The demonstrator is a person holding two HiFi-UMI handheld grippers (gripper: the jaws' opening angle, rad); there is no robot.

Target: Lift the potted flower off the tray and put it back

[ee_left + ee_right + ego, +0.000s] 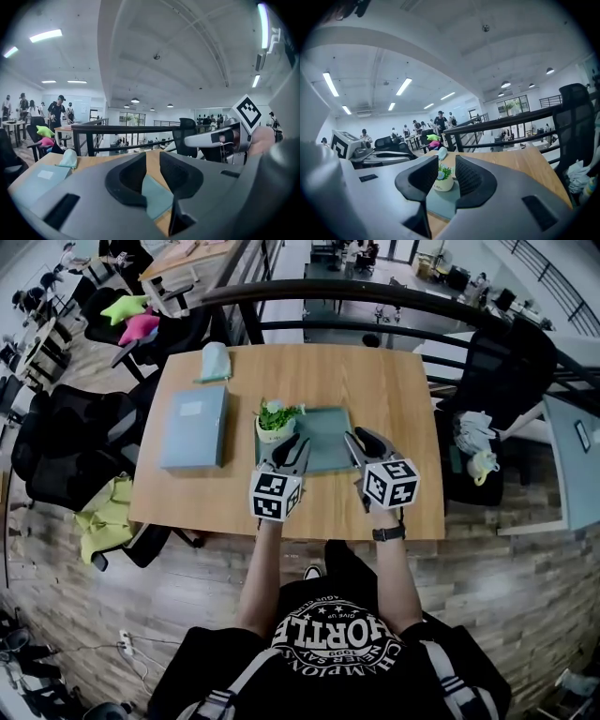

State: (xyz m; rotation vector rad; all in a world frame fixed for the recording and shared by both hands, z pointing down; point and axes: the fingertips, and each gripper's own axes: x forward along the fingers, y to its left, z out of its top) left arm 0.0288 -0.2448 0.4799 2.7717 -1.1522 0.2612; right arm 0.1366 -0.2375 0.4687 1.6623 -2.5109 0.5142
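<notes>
Open-plan office, mezzanine level w/ a dark railing point(375, 292) behind a wooden table point(394, 381); desks and people further back, plush star toys point(139, 320) on a chair off to the left.

Potted flower point(276, 424) stands upright on the teal tray point(328, 432), in its far-left corner. Neither tool has it. Left gripper point(294, 442) and right gripper point(362, 439) hang side by side over the tray's near edge, both well short of the pot. Each gripper view shows its jaws drawn close w/ a narrow gap, pads not meeting and nothing between them. Through the right one's gap you only see the pot further off.

Step, as I read it: pot is in place, no grip on it, so this is a between-moves moment. Can't say from here whether the lift is yet to come.

If a lift is next: jaws prob. need to spread wider than the pot, go fwd and left, take the pot's body below the leaves, then rise straight so it doesn't tip.

Containers: tray holds only the pot, rest of it bare. Pot holds green leaves plus small pale blooms. Off-tray: a grey-blue folder point(195, 427) to the left, a mint pouch point(216, 360) behind it.
</notes>
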